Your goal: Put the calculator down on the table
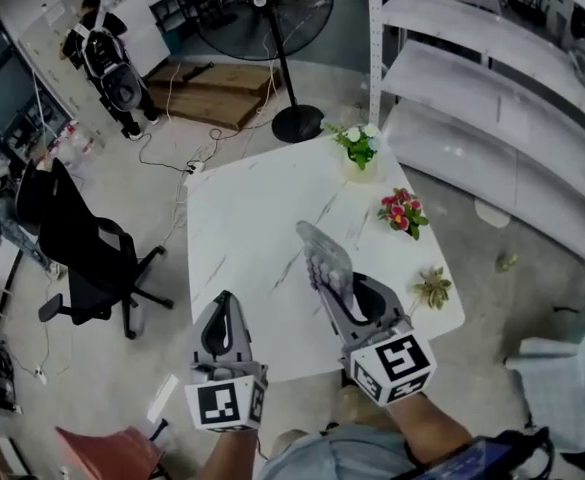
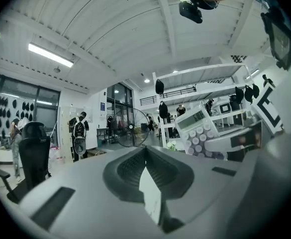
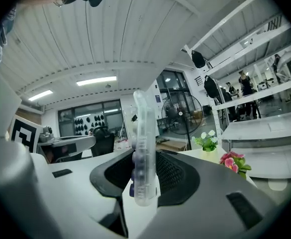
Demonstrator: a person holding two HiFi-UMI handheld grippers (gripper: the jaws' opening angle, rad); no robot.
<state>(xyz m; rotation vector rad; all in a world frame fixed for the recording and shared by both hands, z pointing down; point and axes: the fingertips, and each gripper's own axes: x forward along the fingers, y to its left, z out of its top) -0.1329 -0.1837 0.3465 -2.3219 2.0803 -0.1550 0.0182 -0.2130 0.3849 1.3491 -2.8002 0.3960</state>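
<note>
My right gripper (image 1: pixel 338 294) is shut on a clear, pale calculator (image 1: pixel 324 260), held on edge over the near right part of the white marble table (image 1: pixel 242 228). In the right gripper view the calculator (image 3: pixel 142 148) stands upright between the jaws, thin edge toward the camera, with purple keys on its left side. From the left gripper view the calculator (image 2: pixel 199 131) shows its display and round keys at the right. My left gripper (image 1: pixel 224 306) hovers over the table's near left edge with its jaws together and nothing in them (image 2: pixel 145 151).
Three small plants stand along the table's right side: white flowers (image 1: pixel 357 146), red flowers (image 1: pixel 402 211) and a succulent (image 1: pixel 433 288). A standing fan (image 1: pixel 275 28) is beyond the table, a black office chair (image 1: pixel 82 253) to the left, white shelves (image 1: pixel 492 108) to the right.
</note>
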